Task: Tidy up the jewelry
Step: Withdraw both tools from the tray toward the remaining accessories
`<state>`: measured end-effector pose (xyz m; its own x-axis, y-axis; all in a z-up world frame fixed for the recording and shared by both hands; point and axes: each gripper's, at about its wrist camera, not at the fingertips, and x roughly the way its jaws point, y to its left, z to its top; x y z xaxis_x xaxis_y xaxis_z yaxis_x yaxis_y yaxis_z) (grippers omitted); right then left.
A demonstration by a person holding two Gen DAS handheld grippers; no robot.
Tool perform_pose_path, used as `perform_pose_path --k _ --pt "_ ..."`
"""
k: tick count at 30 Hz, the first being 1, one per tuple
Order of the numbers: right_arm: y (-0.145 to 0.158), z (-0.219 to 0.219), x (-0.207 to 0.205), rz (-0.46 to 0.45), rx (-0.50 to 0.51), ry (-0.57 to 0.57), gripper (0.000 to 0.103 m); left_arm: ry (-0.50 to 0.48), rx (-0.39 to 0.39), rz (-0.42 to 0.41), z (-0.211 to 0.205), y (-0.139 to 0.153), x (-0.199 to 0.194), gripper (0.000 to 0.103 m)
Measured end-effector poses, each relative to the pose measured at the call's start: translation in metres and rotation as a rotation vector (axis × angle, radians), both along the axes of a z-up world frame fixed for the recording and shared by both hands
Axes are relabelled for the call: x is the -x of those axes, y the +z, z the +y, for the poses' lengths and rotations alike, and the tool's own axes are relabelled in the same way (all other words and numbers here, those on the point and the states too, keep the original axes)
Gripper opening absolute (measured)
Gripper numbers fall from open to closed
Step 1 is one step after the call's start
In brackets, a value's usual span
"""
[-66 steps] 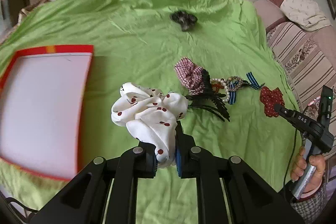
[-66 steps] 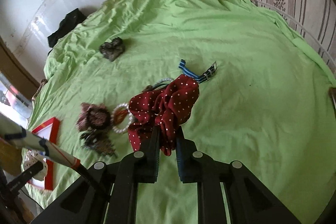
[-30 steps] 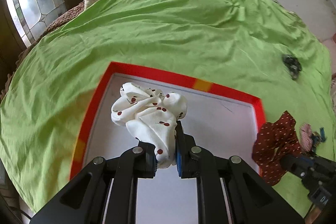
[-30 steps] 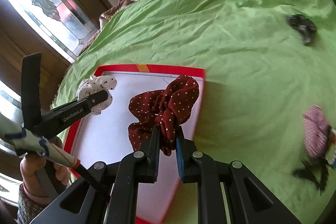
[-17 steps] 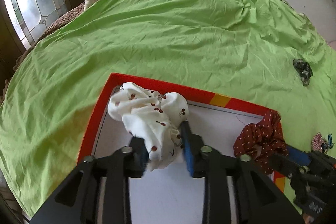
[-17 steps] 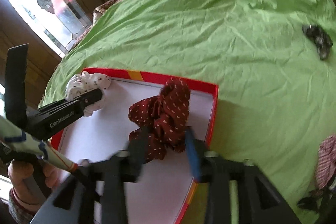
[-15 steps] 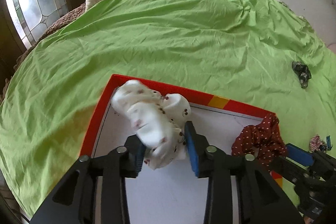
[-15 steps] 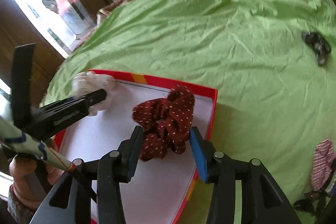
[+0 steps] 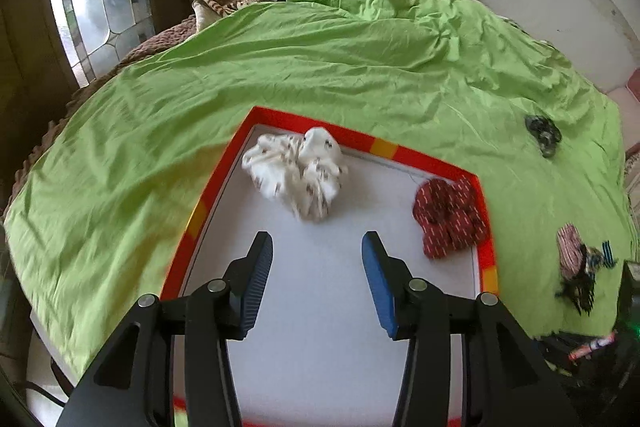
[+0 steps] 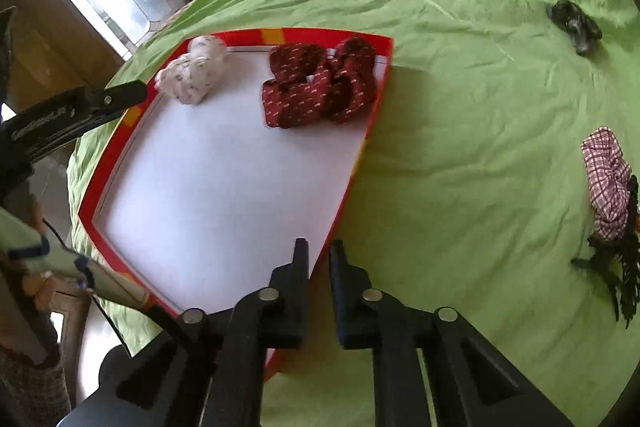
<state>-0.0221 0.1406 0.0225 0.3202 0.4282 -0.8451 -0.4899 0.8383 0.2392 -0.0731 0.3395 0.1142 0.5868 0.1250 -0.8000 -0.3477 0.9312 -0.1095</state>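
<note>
The left claw (image 9: 317, 247) stands wide apart and empty at the lower middle of its view, over the white floor of the red-rimmed tray (image 9: 436, 163). The white scrunchie (image 9: 298, 173) lies in the tray's upper left corner; the dark red dotted scrunchie (image 9: 450, 219) lies at the tray's right edge, well apart from it. In the right wrist view the right claw (image 10: 319, 255) is narrow, with a small gap and nothing between its fingers, at the tray's near corner. At the right edge of that frame, a checked scrunchie (image 10: 606, 179) and a black feathery hair clip (image 10: 620, 267) rest on the green bedsheet (image 10: 460, 147). A small dark clip (image 10: 574, 21) sits at the upper right.
</note>
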Motion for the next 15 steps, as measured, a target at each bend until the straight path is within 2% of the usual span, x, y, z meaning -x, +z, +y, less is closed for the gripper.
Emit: perform_pose_path --k 9,15 --pt "-0.001 -0.009 0.023 0.034 -0.028 -0.013 0.012 0.010 -0.007 -0.026 -0.030 0.011 0.045 0.045" --pt "0.010 -0.025 0.041 0.030 -0.075 -0.010 0.016 -0.003 -0.027 -0.025 -0.061 0.018 0.061 0.046"
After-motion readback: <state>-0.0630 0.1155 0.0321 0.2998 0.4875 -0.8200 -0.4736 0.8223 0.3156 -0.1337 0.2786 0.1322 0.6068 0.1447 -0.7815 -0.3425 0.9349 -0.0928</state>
